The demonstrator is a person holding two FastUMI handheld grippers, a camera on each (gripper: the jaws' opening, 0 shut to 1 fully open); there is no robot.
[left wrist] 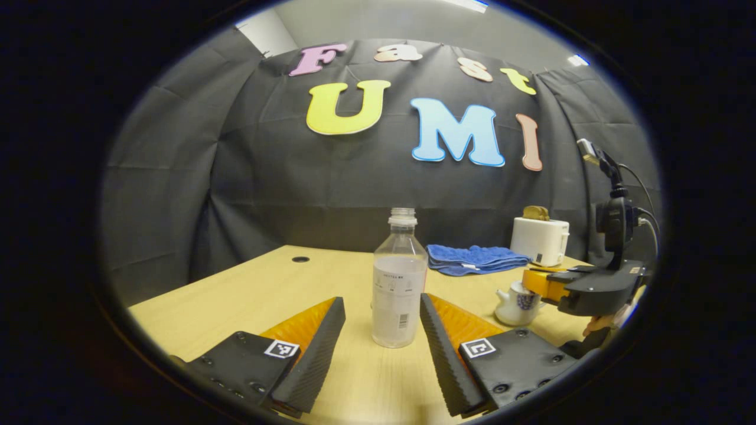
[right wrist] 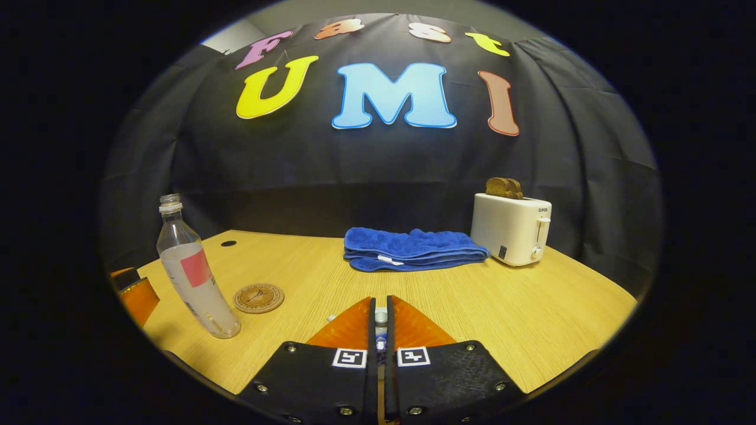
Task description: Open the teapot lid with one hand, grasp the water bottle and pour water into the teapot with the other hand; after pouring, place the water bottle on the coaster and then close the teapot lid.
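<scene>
Between my left gripper's (left wrist: 378, 330) spread fingers stands the uncapped water bottle (left wrist: 399, 283), upright on the wooden table (left wrist: 283, 283), untouched. My right gripper (right wrist: 381, 330) is pinched on the teapot (left wrist: 517, 304) lid knob (right wrist: 381, 319). I judge I'm about to grasp the bottle: close evenly, then lift. The coaster (right wrist: 258, 298) waits nearby.

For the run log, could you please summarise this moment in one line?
left gripper: open around bottle | right gripper: shut on teapot lid | coaster: bare
</scene>
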